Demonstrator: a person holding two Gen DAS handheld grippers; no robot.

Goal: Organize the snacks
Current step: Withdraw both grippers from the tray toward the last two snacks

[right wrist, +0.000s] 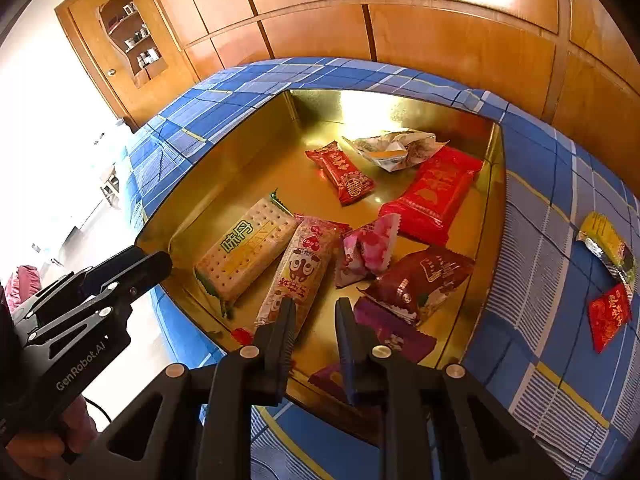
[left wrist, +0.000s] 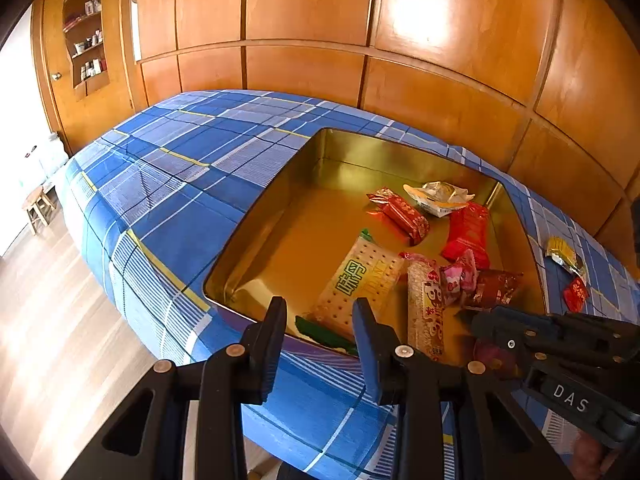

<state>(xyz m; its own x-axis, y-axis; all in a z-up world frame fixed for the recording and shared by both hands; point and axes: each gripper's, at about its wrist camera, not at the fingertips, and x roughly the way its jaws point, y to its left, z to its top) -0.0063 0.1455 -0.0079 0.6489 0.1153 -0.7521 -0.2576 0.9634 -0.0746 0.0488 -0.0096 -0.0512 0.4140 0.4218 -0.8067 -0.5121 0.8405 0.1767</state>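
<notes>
A blue plaid cloth (left wrist: pixel 168 184) with white and yellow lines covers the raised surface and hangs over its near and left edges. Behind it runs a wall of glossy wooden panels (left wrist: pixel 312 20), divided by dark seams, with a bright glare patch at upper right. At far left stands a wooden cabinet door (left wrist: pixel 86 40) with a round knob and a cut-out recess of shelves holding small bottles and boxes — contents too small to identify. A small wooden stool (left wrist: pixel 38 208) stands on the pale wood-plank floor (left wrist: pixel 52 320) near the brightly lit, washed-out left side.
</notes>
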